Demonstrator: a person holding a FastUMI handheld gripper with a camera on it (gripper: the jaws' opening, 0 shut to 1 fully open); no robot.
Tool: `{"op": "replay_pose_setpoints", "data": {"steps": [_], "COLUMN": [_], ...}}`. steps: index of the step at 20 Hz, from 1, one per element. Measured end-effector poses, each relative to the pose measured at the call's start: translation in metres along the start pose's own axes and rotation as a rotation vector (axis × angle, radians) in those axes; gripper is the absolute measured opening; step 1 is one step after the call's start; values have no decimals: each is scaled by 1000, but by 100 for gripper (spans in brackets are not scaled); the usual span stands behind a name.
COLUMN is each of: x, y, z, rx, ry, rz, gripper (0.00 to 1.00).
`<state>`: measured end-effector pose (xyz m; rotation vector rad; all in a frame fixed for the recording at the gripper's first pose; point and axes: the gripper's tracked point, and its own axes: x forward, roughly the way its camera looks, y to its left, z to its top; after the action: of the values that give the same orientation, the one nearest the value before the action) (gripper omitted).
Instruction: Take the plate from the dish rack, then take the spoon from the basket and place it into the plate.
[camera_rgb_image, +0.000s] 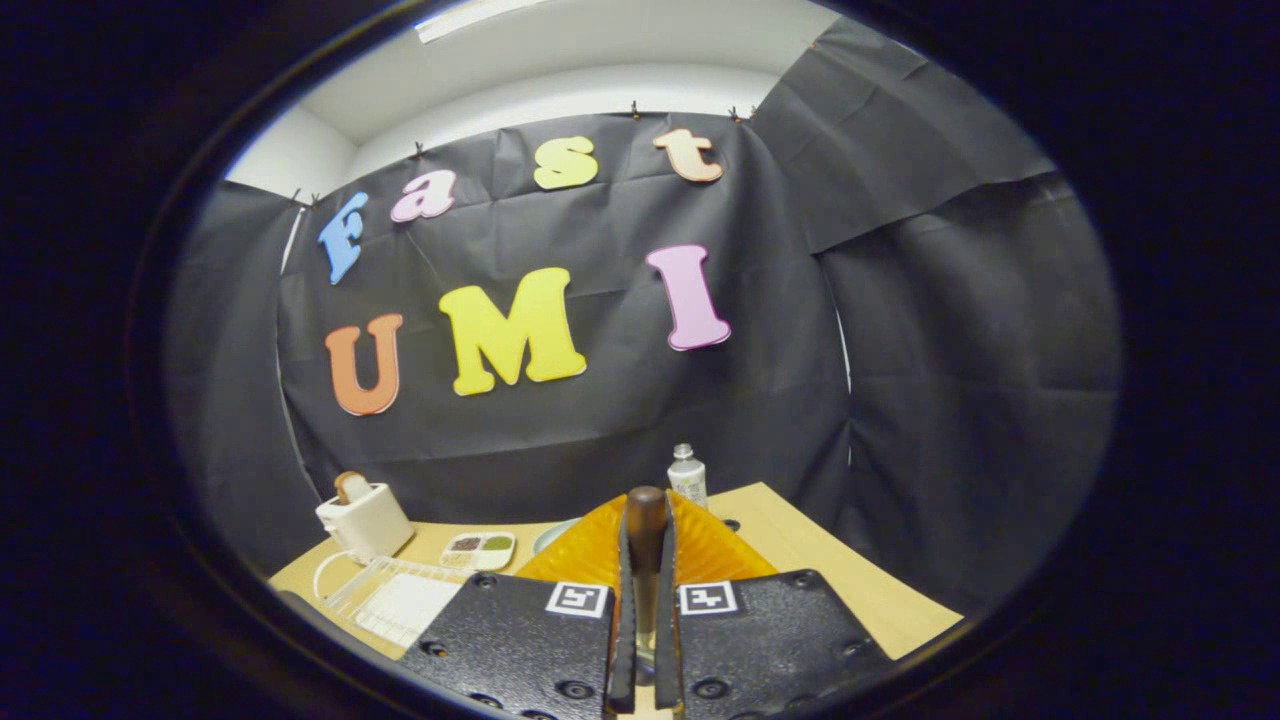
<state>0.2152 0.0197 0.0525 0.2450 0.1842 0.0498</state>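
Gripper (645, 610) level above table (800, 540); fingers (520, 640) clamp spoon (646, 520) upright.

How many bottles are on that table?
1. A small bottle stands at the table's far edge by the black wall, beyond the orange plate and the wooden-handled spoon clamped in the jaws. The gripper may hide others.

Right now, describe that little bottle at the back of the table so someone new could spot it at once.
Start at the wooden table and look past the gripper, whose fingers are shut on the brown-handled spoon, over the orange plate. Just beyond the plate's far edge, against the black cloth, stands the small bottle. It is the only upright pale bottle with a grey cap; the white toaster and divided dish sit apart from it.
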Motion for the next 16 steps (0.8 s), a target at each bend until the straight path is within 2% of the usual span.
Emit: {"op": "replay_pose_setpoints", "data": {"steps": [3, 7, 16], "x": [-28, -50, -73], "y": [29, 67, 133], "z": [-24, -71, -154], "rx": [-22, 13, 156], "ry": [7, 63, 153], "rz": [66, 143, 215], "gripper": [12, 12, 13]}}
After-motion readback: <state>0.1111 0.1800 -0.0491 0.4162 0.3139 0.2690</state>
